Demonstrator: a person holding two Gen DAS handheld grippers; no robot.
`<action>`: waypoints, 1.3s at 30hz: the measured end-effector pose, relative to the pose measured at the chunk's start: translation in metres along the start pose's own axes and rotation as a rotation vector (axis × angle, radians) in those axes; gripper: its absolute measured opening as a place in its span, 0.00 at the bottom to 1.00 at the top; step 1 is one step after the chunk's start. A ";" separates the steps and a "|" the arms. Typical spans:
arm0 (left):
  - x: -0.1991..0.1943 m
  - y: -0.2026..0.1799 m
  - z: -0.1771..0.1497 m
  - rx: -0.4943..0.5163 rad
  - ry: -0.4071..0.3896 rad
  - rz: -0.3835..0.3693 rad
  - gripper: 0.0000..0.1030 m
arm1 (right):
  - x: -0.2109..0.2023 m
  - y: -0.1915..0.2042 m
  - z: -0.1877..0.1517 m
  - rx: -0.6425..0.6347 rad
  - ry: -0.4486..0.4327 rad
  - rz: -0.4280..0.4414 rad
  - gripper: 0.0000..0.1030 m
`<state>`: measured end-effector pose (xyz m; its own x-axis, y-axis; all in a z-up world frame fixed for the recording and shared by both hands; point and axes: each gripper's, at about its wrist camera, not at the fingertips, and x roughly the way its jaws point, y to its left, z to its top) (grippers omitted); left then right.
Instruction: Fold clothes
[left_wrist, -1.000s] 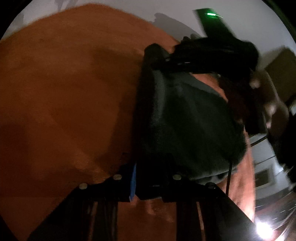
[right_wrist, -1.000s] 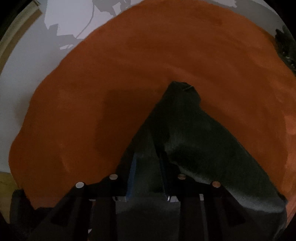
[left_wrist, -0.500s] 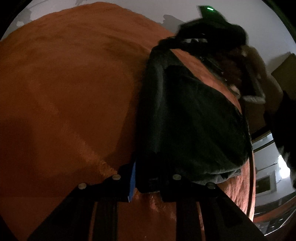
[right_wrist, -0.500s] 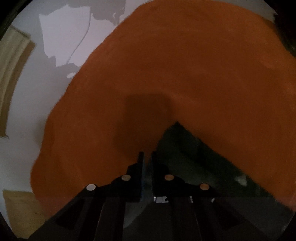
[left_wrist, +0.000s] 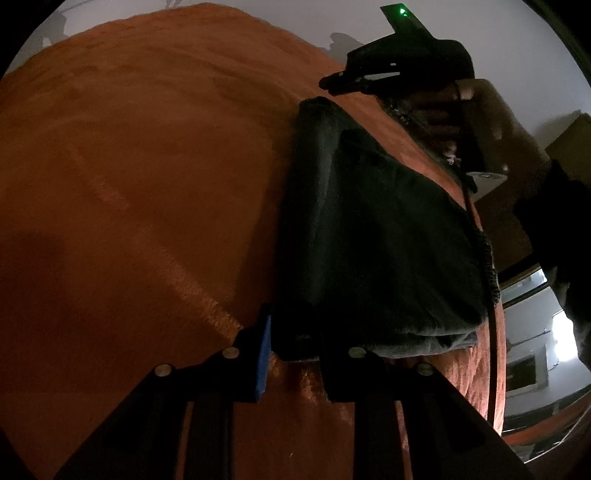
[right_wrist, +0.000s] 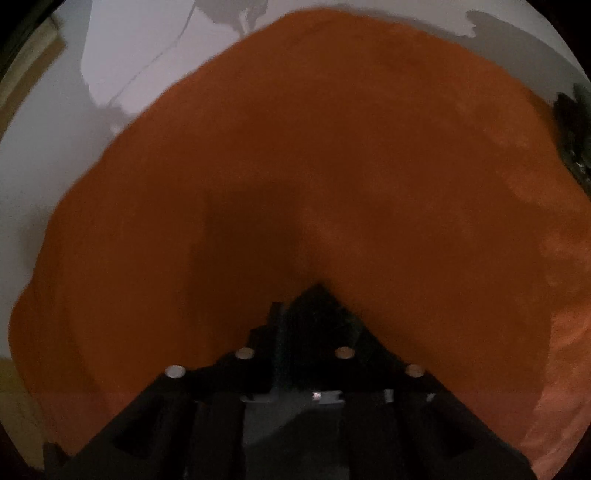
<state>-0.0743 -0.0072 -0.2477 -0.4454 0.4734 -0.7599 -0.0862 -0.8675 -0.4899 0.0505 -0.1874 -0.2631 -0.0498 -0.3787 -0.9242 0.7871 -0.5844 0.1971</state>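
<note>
- Your left gripper (left_wrist: 295, 354) sat at the bottom centre of the left wrist view, its jaws easing apart with the near corner of the dark folded garment (left_wrist: 369, 229) between them; whether the blue pad (left_wrist: 263, 354) pressed the cloth you could not tell.
- That garment lay folded on the orange blanket (left_wrist: 140, 184), filling the centre right of the frame, its grey hem turned toward you.
- Past its far corner, in the upper right, your right gripper (left_wrist: 340, 82) hovered clear of the cloth, carried by your hand (left_wrist: 491, 122).
- In the right wrist view, your right gripper (right_wrist: 295, 332) sat low in the frame, jaws opening, with a dark peak of cloth (right_wrist: 317, 306) showing between the fingers; blur hid any contact.
- Beyond it the orange blanket (right_wrist: 332, 147) spread up to the pale wall (right_wrist: 110, 55) at the upper left.
</note>
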 end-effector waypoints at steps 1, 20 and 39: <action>0.000 0.000 0.000 0.001 0.000 0.001 0.23 | -0.003 -0.001 -0.002 -0.018 0.021 -0.002 0.45; -0.004 0.002 -0.006 -0.021 0.020 -0.020 0.27 | 0.014 -0.054 0.018 0.017 0.151 0.102 0.03; 0.008 0.003 -0.002 -0.076 0.031 -0.025 0.34 | 0.044 -0.081 0.067 0.124 0.447 0.078 0.02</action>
<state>-0.0767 -0.0054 -0.2561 -0.4164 0.5004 -0.7591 -0.0287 -0.8418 -0.5391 -0.0565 -0.2051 -0.2980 0.2975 -0.0942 -0.9501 0.6975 -0.6581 0.2836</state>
